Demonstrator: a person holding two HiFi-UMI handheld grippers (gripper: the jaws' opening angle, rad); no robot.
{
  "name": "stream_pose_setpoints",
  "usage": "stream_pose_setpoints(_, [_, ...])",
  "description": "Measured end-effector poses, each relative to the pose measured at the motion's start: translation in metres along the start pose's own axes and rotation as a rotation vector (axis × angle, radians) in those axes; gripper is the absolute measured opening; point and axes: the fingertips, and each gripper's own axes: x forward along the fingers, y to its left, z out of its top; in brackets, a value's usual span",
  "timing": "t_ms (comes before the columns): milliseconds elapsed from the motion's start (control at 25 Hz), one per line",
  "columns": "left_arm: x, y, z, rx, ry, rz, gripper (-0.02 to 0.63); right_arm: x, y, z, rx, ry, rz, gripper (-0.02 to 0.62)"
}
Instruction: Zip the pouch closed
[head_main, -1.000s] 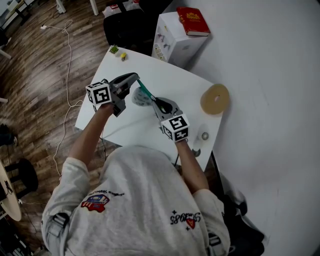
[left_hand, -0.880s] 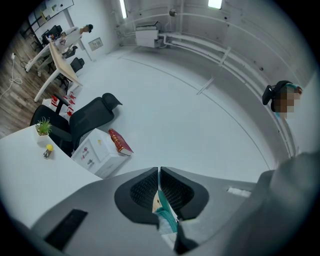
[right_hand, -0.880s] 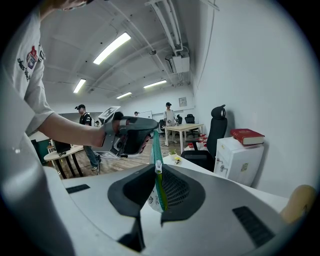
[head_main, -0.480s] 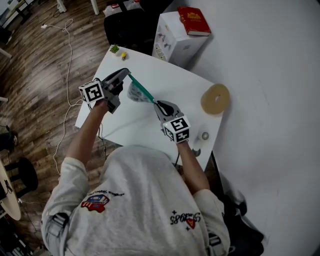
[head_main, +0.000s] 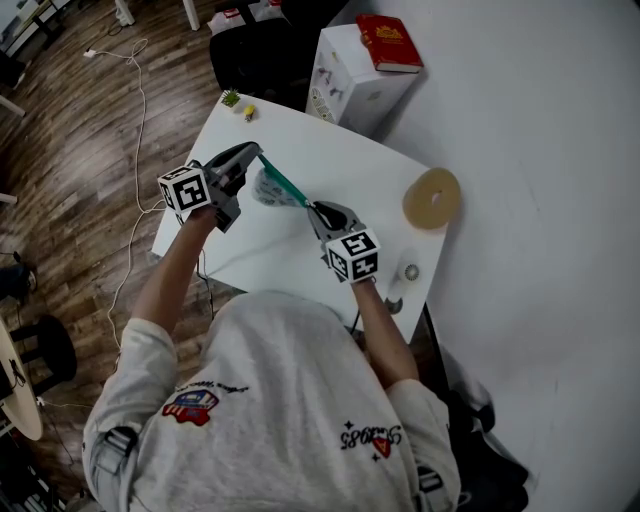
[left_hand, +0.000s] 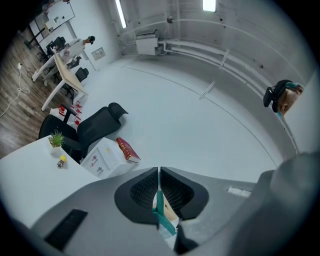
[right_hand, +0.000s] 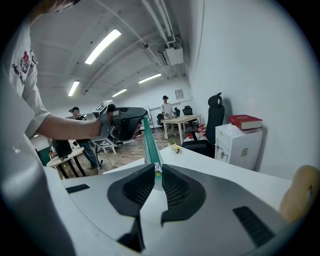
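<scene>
A small pale pouch (head_main: 268, 188) with a green zipper band (head_main: 285, 183) hangs above the white table (head_main: 340, 165), stretched between both grippers. My left gripper (head_main: 255, 152) is shut on the pouch's far end; in the left gripper view its jaws (left_hand: 158, 172) pinch the green edge of the pouch (left_hand: 162, 220). My right gripper (head_main: 314, 208) is shut on the zipper pull at the near end. In the right gripper view the jaws (right_hand: 158, 167) clamp the zipper pull (right_hand: 157, 175), and the zipper band (right_hand: 149, 142) runs taut to the left gripper (right_hand: 136, 117).
A tan tape roll (head_main: 431, 198) and a small round object (head_main: 409, 271) lie at the table's right side. A tiny plant (head_main: 229, 98) and a yellow item (head_main: 248, 113) sit at the far corner. A white box (head_main: 350, 85) carries a red book (head_main: 390, 42). A cable (head_main: 135, 120) trails on the floor.
My left gripper has moved left and away with the pouch's end, pulling the zipper band straight and taut. The right gripper has sunk slightly, still on the pull.
</scene>
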Motion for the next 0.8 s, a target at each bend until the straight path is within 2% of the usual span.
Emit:
stream_pose_setpoints(160, [-0.001,-0.001,0.001,0.065,-0.002,0.03,0.017,0.002,-0.008,0.004,0.064,-0.02,-0.012,0.051])
stream_pose_setpoints(320, [-0.004,0.001,0.002,0.167,0.008,0.09,0.017,-0.002,-0.017,0.008,0.141,-0.052,-0.017,0.049])
stream_pose_setpoints(440, [-0.009,0.003,0.005,0.247,0.006,0.136,0.017,-0.005,-0.021,0.013,0.163,-0.064,-0.019,0.023])
stream_pose_setpoints(600, [-0.017,0.012,0.01,0.321,0.003,0.205,0.017,-0.009,-0.031,0.029,0.143,-0.099,-0.061,0.005])
stream_pose_setpoints(800, [-0.028,0.024,0.006,0.341,0.009,0.272,0.017,-0.018,-0.041,0.058,0.074,-0.163,-0.155,0.005])
